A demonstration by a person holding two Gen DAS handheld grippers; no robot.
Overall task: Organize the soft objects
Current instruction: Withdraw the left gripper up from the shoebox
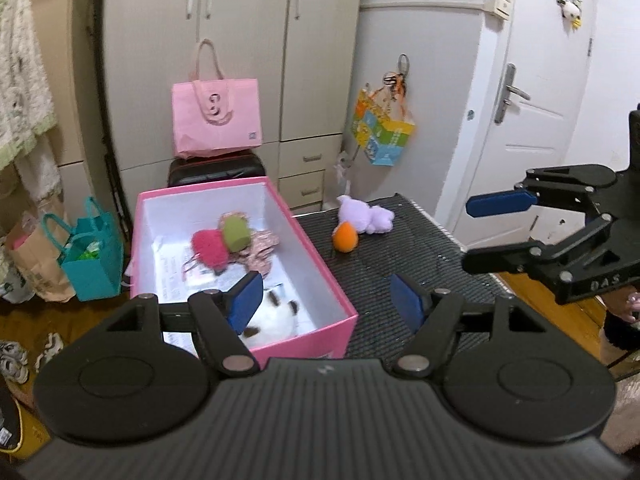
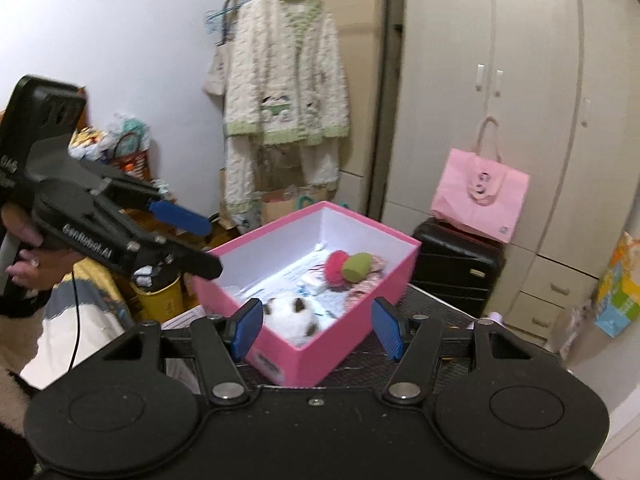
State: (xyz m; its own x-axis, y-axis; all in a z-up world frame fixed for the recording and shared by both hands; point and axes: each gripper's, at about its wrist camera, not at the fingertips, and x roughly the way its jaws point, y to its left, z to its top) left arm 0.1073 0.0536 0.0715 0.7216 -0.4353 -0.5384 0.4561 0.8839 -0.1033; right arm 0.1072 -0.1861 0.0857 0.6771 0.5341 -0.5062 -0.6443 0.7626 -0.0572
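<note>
An open pink box [image 1: 316, 252] stands at the left edge of a dark ribbed mat [image 1: 400, 256]. Inside lie a white plush with brown spots [image 1: 276, 316], a red ball [image 1: 210, 246], a green ball [image 1: 236, 232] and a floral cloth [image 1: 260, 252]. A purple plush with an orange part [image 1: 366, 218] lies on the mat beyond the box. My left gripper [image 1: 326, 304] hovers open over the box's near right corner, empty. My right gripper [image 2: 318, 332] is open and empty in front of the box [image 2: 260, 236], with the white plush [image 2: 290, 314] just beyond it. Each gripper shows in the other's view: the right gripper [image 1: 468, 232] and the left gripper [image 2: 212, 246].
A black suitcase [image 1: 216, 170] with a pink tote bag [image 1: 216, 120] on it stands behind the box, against a wardrobe [image 1: 240, 40]. A teal bag [image 1: 94, 256] and a paper bag sit on the floor at left. A white door [image 1: 532, 100] is at right. Pyjamas [image 2: 280, 92] hang on a rack.
</note>
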